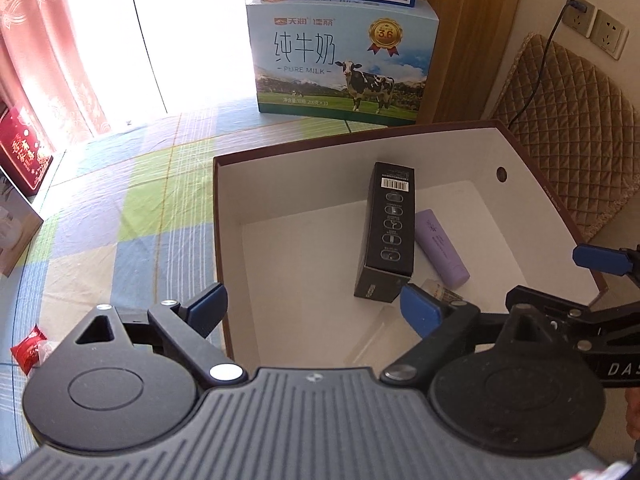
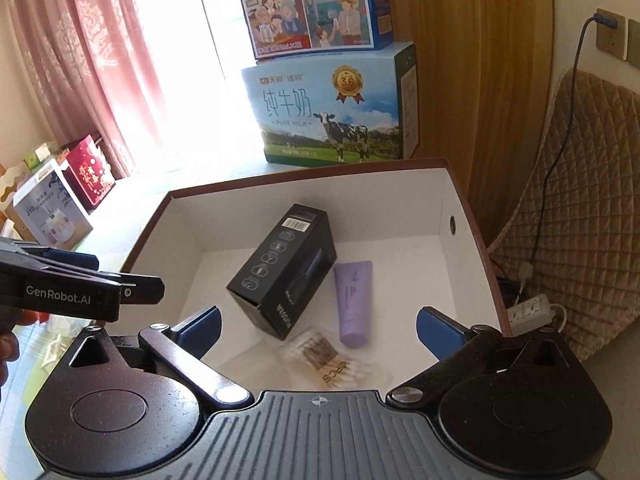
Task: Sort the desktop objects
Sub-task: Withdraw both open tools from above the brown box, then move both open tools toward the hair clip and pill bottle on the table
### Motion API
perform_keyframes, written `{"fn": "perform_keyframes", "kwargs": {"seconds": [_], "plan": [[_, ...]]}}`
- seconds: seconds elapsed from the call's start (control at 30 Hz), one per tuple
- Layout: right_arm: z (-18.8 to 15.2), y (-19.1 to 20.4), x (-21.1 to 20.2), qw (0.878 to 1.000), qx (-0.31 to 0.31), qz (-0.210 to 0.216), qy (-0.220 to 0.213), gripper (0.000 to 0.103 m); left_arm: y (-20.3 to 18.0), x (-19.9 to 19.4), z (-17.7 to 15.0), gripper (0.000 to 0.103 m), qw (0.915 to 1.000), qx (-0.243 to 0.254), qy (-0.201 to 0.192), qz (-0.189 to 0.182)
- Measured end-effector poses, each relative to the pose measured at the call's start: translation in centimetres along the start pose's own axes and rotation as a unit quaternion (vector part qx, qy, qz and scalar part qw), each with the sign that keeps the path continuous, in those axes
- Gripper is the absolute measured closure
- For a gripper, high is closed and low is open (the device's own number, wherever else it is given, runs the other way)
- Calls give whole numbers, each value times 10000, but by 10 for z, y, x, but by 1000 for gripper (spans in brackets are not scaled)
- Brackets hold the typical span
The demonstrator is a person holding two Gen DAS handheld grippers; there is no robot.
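A brown box with a white inside point(image 1: 228, 200) point(image 2: 400, 200) stands on the checked cloth. In it lie a black carton point(image 1: 390, 232) point(image 2: 284, 270), a purple tube point(image 1: 440, 248) point(image 2: 354, 300) and a clear pack of cotton swabs point(image 2: 332, 360) point(image 1: 442, 292). My left gripper point(image 1: 314, 306) hovers open over the box's near left wall, empty. Above the box's near side my right gripper point(image 2: 318, 330) is open too, with nothing between its fingers. The right gripper point(image 1: 592, 280) shows at the right edge of the left wrist view, and the left gripper point(image 2: 88, 280) at the left of the right wrist view.
Two milk cartons point(image 1: 340, 60) point(image 2: 332, 112) are stacked behind the box. A red wrapped candy point(image 1: 28, 350) lies on the cloth at the left. Red and white boxes point(image 2: 68, 196) stand far left. A quilted cushion point(image 2: 580, 200), a cable and a power strip point(image 2: 532, 312) sit at the right.
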State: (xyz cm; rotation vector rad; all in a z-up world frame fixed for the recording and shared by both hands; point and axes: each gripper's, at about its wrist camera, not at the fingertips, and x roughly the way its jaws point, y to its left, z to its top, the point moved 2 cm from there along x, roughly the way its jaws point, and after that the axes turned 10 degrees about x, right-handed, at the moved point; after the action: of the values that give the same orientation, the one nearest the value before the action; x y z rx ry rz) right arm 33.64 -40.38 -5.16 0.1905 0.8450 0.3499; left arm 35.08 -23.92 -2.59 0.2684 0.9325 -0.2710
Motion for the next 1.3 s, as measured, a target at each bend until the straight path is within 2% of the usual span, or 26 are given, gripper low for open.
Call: {"fn": "perform_keyframes", "kwargs": {"seconds": [0.63, 0.97, 1.3], "plan": [[-52, 46, -42, 9999, -53, 112, -10, 2, 20, -63, -75, 12, 9998, -91, -104, -132], [-100, 87, -40, 9991, -66, 301, 307, 2, 61, -90, -137, 12, 9994, -318, 61, -73], [-135, 133, -20, 9958, -27, 545, 742, 2, 118, -96, -200, 12, 9956, -804, 456, 147]]}}
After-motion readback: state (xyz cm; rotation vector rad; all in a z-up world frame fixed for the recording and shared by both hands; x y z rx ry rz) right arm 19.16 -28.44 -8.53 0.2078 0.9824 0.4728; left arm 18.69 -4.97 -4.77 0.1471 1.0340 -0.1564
